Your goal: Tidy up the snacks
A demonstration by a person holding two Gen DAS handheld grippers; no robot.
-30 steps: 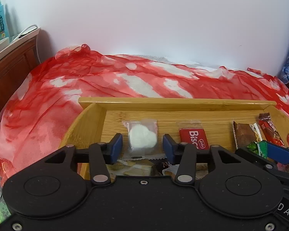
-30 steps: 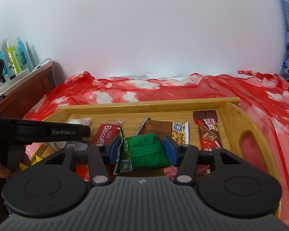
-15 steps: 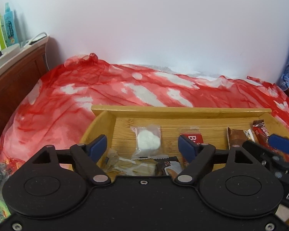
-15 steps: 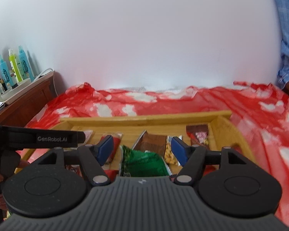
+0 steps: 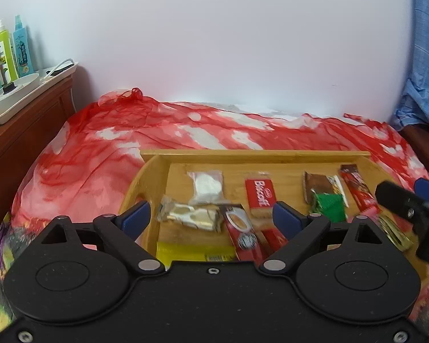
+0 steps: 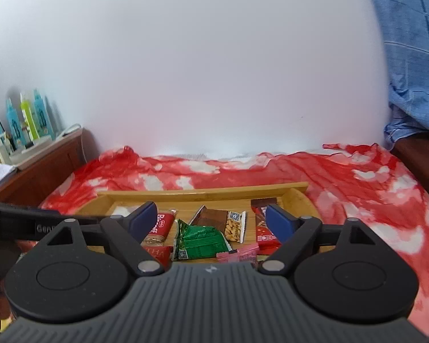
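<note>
The left tool (image 5: 210, 217) is hanging over the near left part of the shallow bamboo tray (image 5: 254, 154), its blue-padded jaws standing wide and having just been opening, with nothing pressed between them. The right tool (image 6: 211, 221) is doing the same over the tray's (image 6: 203, 190) right half, jaws wide, just opened, gripping nothing.

The tray is lying on a bed covered with a red and white mottled cloth (image 5: 105, 154), its long side running left to right along the white wall.

Inside, the snacks are lying flat:
- A clear packet holding a white sweet (image 5: 206, 184) is sitting near the far left, long axis pointing towards the wall.
- A red Biscoff biscuit wrapper (image 5: 260, 193) is lying just to its right, also pointing towards the wall.
- A brown almond chocolate bar (image 6: 223, 223) is lying further right, leaning slightly sideways.
- A green foil sachet (image 6: 200, 243) is overlapping that bar's near end, its long axis running roughly across the tray.
- A slim red and brown bar (image 5: 356, 185) is pointing away, tilted a little left at the far end.
- A silvery wrapped snack (image 5: 190, 217) is lying crosswise in front of the clear packet.
- A yellow wrapper (image 5: 191, 250) is lying crosswise at the near edge.

Blue and green bottles (image 5: 11, 51) are standing on a wooden side cabinet at the left.
</note>
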